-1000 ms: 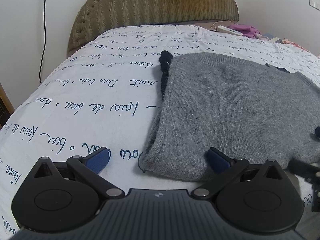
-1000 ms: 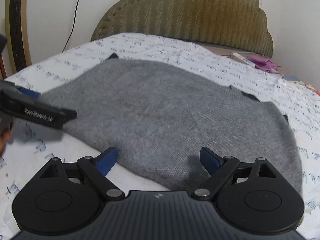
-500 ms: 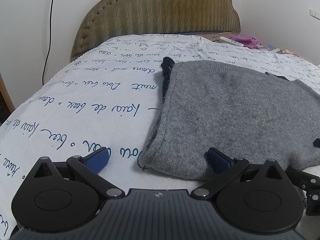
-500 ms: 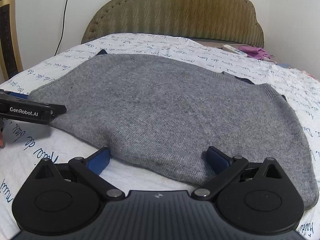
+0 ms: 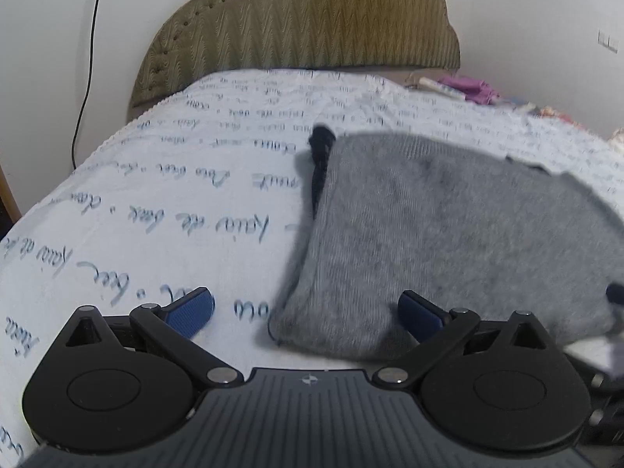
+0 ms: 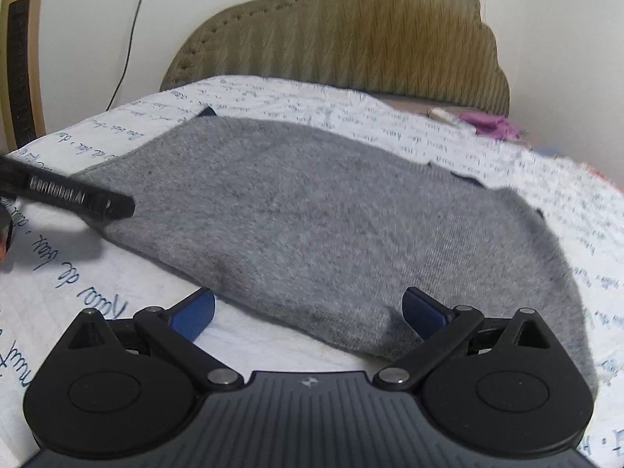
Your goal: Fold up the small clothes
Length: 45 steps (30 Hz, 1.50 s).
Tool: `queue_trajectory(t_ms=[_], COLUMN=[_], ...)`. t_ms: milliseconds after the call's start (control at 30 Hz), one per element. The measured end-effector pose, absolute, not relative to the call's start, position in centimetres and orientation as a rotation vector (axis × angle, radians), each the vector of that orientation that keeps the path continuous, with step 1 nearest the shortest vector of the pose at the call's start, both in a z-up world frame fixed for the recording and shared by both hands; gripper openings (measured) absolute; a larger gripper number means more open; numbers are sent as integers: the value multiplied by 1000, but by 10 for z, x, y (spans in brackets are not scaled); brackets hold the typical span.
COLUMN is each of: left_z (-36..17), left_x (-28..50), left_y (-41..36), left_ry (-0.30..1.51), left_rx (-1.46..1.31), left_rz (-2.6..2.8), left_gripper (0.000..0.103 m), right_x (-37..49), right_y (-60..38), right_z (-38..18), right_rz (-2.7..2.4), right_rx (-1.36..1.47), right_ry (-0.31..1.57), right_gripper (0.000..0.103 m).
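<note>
A grey knitted garment (image 5: 448,234) lies folded flat on the bed, with a dark navy edge (image 5: 319,163) poking out at its far left side. My left gripper (image 5: 308,312) stands open at the garment's near left corner, blue pads wide apart, and the corner lies between them without being pinched. From the right wrist the same grey garment (image 6: 331,214) fills the middle of the view. My right gripper (image 6: 308,312) is open over its near edge, not pressing on it. The left gripper's black finger (image 6: 78,197) reaches in at the left edge.
The bed carries a white sheet (image 5: 175,202) printed with blue handwriting. An olive padded headboard (image 5: 304,27) stands behind. A remote (image 5: 442,87) and pink cloth (image 5: 474,89) lie at the far right. A gold tower fan (image 6: 19,54) and a hanging cable (image 5: 87,58) are at the left.
Both cameras tilted up slightly, so the headboard shows higher and larger. The right gripper's jaws widened a little. The garment has not moved.
</note>
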<state>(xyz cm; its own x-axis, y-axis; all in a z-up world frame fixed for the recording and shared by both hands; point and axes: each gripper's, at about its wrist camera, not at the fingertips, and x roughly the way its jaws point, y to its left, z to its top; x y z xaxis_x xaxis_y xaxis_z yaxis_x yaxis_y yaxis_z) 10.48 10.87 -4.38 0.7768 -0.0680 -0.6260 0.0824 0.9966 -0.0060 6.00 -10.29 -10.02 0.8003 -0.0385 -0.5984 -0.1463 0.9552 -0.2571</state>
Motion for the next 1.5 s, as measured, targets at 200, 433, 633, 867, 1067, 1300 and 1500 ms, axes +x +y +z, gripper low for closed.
queue_trajectory(t_ms=[200,433,633,867,1067,1300,1500], left_z=[-15,-7,-11,-12,-9,-15,-35], left_x=[124,139,147,160,195,252,285], left_y=[106,90,82,85,104,125,127], left_ry=[649,659,678,696,749,867,968], left_rx=[46,101,129,127,22,-211,-384], left_rz=[-73,-75,-84,-98,-202,-360,-497], left_gripper=[103,103,103,103,103,103,96], right_x=[55,47,45,44,45,69,105], right_y=[-80,-57,-48,-34,-1,22,26], right_z=[-95,-90,-92,-102,-122,-134,-135], right_rz=[90,134,135,184,187,156,103], right_rx=[-388,-492,-551,-610,-795,-867,-854], right_ry=[598,546,546,560,507,466,487], right_gripper=[103,103,103,103,102,102,82])
